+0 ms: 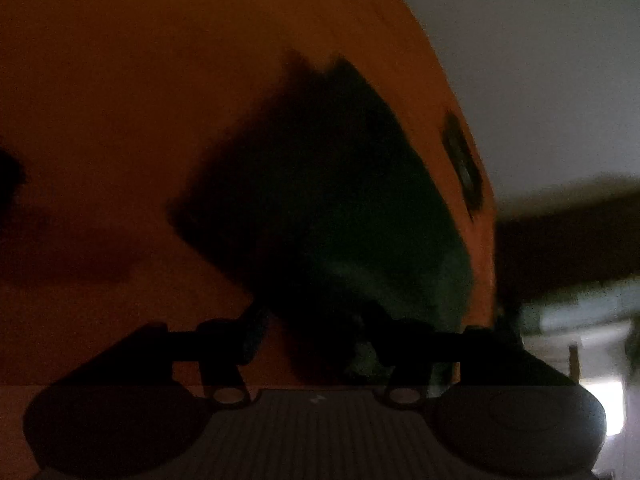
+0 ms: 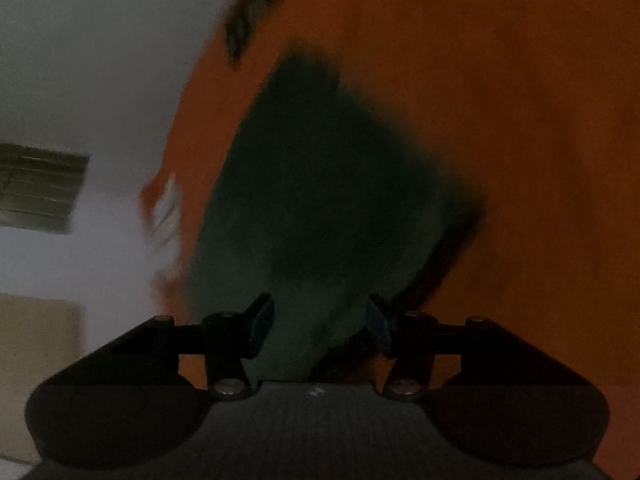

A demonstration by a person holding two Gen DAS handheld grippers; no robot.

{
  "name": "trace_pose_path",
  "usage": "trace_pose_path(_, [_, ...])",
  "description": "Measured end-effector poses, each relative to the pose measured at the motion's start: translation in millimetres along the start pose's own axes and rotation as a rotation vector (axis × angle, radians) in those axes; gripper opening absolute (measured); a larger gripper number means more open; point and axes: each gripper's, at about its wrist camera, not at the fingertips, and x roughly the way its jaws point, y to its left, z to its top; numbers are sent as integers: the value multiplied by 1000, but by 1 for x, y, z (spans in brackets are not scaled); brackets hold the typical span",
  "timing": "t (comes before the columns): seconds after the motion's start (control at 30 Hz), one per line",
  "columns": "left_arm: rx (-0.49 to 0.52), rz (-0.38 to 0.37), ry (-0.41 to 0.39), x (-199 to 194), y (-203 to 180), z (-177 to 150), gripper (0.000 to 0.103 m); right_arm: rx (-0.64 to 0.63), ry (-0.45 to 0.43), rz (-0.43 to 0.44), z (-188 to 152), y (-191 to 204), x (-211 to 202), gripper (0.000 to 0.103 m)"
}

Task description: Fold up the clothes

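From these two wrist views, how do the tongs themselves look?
Both tongs, left and right, are black with angular link arms, round metal pivot pins and two rounded housings beside a ribbed grey centre plate. The right fingers carry dark blue pads; the left are too dark to tell.

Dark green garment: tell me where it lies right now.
The dark green garment lies on the orange table near its edge, straight ahead of both tongs; in the right wrist view it reaches in between the right tongs.
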Motion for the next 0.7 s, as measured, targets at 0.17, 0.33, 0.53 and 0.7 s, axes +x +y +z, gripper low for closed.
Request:
trace_pose_path(0.17, [62,116,163,69,-52,4,67,27,110,-86,-1,26,57,70])
trace_pose_path(0.33, [76,283,222,127,-74,13,87,25,132,-209,3,48,108,71])
trace_pose_path(0.53, [-191,259,148,141,-35,25,78,-64,37,-243,-4,54,125,22])
trace_pose_path(0.7, [-212,171,165,113,-38,21,74,-111,-14,-175,-16,54,104,15])
